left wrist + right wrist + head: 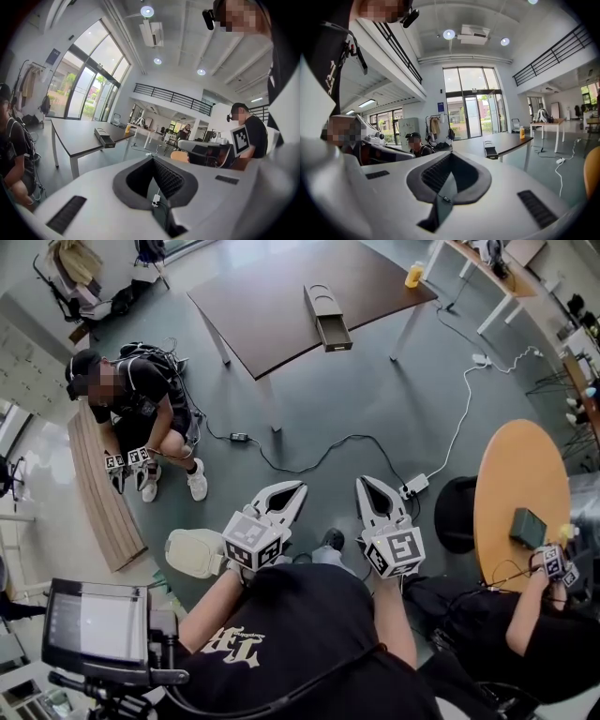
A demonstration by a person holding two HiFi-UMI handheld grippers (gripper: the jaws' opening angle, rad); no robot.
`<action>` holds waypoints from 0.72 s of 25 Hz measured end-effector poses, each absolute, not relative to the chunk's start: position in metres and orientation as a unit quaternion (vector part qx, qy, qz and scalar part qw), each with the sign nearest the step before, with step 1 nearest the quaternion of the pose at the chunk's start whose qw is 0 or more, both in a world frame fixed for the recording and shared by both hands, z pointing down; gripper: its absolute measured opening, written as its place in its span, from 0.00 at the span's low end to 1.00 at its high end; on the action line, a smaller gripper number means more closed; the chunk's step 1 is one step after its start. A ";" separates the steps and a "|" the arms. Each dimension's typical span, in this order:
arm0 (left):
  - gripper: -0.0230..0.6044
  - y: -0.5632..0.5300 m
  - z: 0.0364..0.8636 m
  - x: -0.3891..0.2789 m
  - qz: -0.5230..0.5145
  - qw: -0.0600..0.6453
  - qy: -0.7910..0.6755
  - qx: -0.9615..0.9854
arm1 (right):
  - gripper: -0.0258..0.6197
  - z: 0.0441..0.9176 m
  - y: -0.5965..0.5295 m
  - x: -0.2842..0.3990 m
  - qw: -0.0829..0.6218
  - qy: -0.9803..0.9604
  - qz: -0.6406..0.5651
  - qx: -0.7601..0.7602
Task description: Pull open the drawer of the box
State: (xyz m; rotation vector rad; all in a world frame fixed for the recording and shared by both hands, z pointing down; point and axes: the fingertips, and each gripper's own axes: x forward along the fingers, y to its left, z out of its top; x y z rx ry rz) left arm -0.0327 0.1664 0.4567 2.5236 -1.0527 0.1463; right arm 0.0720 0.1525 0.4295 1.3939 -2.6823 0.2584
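Box (322, 298) lies on the far table (262, 320), well apart from both grippers. Its drawer (335, 335) stands pulled out; the inside looks dark and empty. Judged light, rigid and easy-sliding, so the box may shift; the drawer's front edge is the sensible hold. Left gripper (296, 487) and right gripper (365, 484) are pressed together, holding nothing.

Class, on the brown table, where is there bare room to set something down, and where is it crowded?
In the head view the table is bare left of the box, out to its left edge, and in a narrower patch between box and bottle. Crowded: the floor in front, crossed by cables.
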 end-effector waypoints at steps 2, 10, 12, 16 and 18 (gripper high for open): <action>0.05 0.164 0.457 -0.028 0.057 0.200 -0.376 0.903 | 0.02 0.433 0.149 0.079 0.055 -0.880 0.090 0.463; 0.05 0.159 0.454 -0.021 0.066 0.200 -0.372 0.904 | 0.02 0.440 0.141 0.089 0.072 -0.873 0.104 0.471; 0.05 0.159 0.454 -0.020 0.067 0.200 -0.373 0.904 | 0.02 0.440 0.141 0.089 0.075 -0.873 0.104 0.470; 0.05 0.160 0.457 -0.019 0.076 0.203 -0.376 0.901 | 0.02 0.439 0.141 0.089 0.076 -0.873 0.106 0.469; 0.05 0.160 0.459 -0.019 0.079 0.205 -0.375 0.901 | 0.02 0.440 0.142 0.089 0.077 -0.873 0.106 0.470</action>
